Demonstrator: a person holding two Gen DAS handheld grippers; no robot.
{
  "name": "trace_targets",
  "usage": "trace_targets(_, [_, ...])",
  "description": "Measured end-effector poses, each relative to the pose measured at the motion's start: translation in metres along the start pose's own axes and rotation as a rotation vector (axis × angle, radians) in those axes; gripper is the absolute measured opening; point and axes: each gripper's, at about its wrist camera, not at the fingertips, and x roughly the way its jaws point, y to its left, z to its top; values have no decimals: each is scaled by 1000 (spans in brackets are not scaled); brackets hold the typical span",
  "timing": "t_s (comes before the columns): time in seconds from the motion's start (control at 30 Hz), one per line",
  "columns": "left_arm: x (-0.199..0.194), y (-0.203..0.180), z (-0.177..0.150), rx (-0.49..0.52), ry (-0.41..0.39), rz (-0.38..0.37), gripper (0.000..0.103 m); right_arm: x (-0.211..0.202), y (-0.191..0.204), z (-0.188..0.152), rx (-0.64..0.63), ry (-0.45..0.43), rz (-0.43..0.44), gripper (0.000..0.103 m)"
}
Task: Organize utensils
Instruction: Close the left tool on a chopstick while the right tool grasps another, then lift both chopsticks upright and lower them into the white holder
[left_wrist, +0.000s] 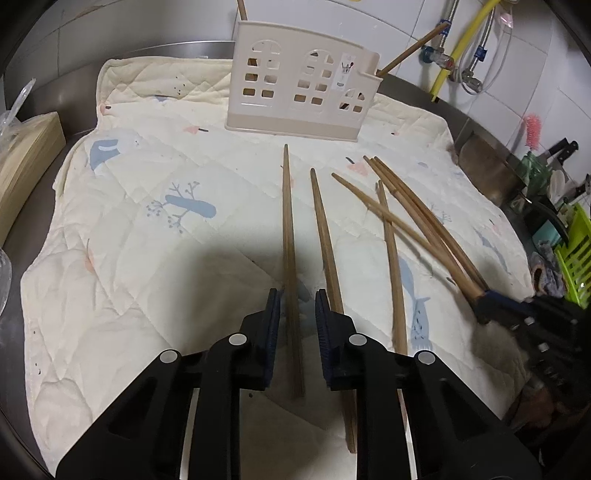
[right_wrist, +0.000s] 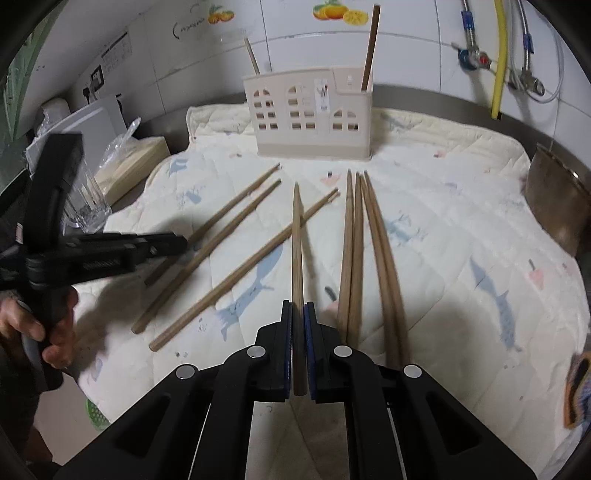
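Several wooden chopsticks lie on a quilted cream cloth (left_wrist: 122, 236). A cream utensil holder (left_wrist: 299, 88) stands at the back with two chopsticks in it; it also shows in the right wrist view (right_wrist: 314, 118). My left gripper (left_wrist: 297, 295) is open, its jaws on either side of one chopstick (left_wrist: 289, 236) on the cloth, with another chopstick (left_wrist: 325, 236) just right of it. My right gripper (right_wrist: 298, 306) is shut on a chopstick (right_wrist: 297, 243) that points toward the holder. It also shows in the left wrist view (left_wrist: 491, 299) at the right.
A wooden box (left_wrist: 26, 155) and a clear glass (right_wrist: 85, 199) stand left of the cloth. A green rack (left_wrist: 576, 258) and kitchen clutter sit at the right. Pipes and a yellow hose (left_wrist: 461, 44) run on the tiled wall.
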Motion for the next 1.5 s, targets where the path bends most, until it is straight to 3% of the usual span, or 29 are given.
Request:
trace_targets(0.23, [9, -2, 0, 11, 9, 31, 19, -24, 1, 19, -24, -79, 0, 6])
trace_targets(0.37, [9, -5, 1, 29, 13, 62, 6, -39, 2, 34, -40, -130, 8, 6])
trace_targets(0.43, [6, -4, 4, 19, 11, 52, 6, -44, 1, 43, -43, -147, 21, 6])
trace_targets(0.63, [-25, -8, 22, 48, -66, 49, 6, -60, -1, 76, -87, -204, 30, 6])
trace_targets(1.13, [-93, -29, 125, 171, -254, 25, 6, -72, -11, 183, -174, -239, 56, 6])
trace_targets(1.5, [-153, -42, 205, 238, -408, 33, 6, -94, -24, 253, -225, -273, 5, 6])
